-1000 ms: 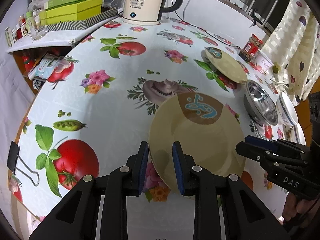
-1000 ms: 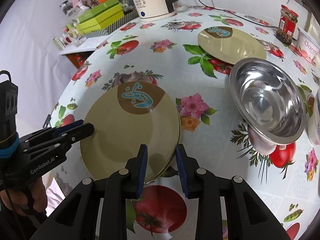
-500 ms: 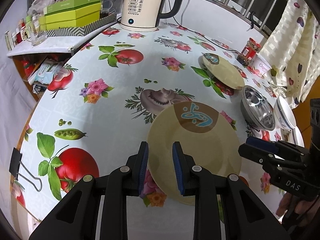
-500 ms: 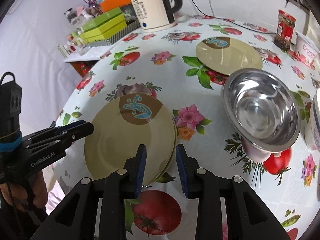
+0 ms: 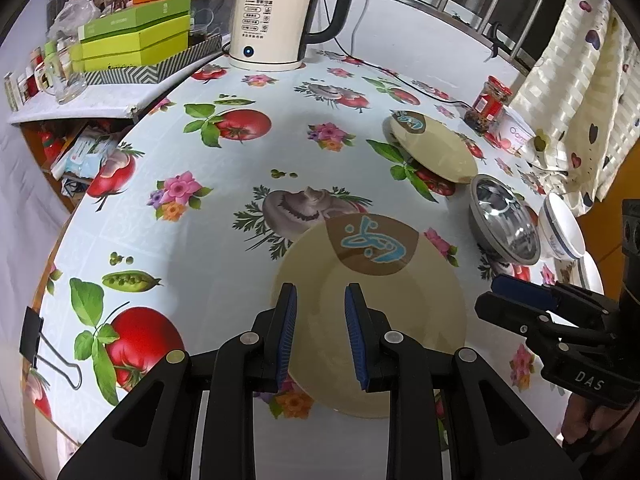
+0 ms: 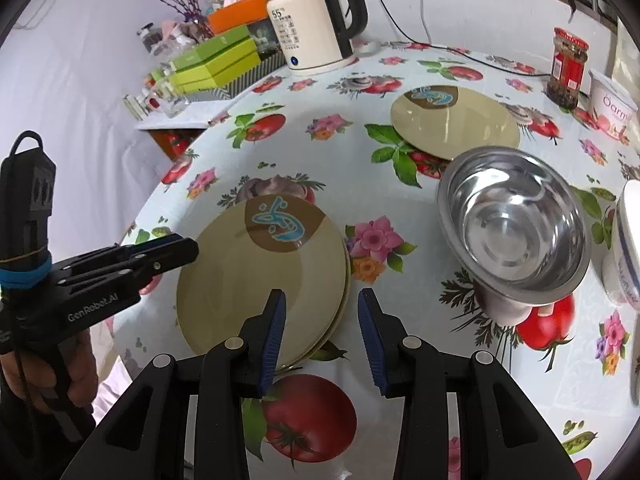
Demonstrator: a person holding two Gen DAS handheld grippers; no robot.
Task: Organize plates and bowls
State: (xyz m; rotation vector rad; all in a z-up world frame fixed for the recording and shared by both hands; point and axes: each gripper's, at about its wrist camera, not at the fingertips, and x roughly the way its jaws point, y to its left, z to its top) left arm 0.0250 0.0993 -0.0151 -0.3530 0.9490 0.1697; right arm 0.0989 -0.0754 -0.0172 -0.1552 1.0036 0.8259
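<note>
A stack of 2 plates [image 6: 260, 280] lay on the counter [image 5: 208, 216] below both tools. The right tool [image 6: 320, 334] was opening, nothing pinched; the left tool [image 5: 320, 330] stood parted and empty. Judged best: withdraw straight, without nudging the rims.

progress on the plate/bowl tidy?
Done: near stack of plates holds at least two. In hand: nothing; right gripper is opening over the stack's edge, left gripper holds nothing. Left: far plate, steel bowl, white bowl lie separate.

Glossy beige plates [image 6: 264, 280], shiny metal bowl [image 6: 516, 232], smooth printed tablecloth [image 5: 192, 240]
</note>
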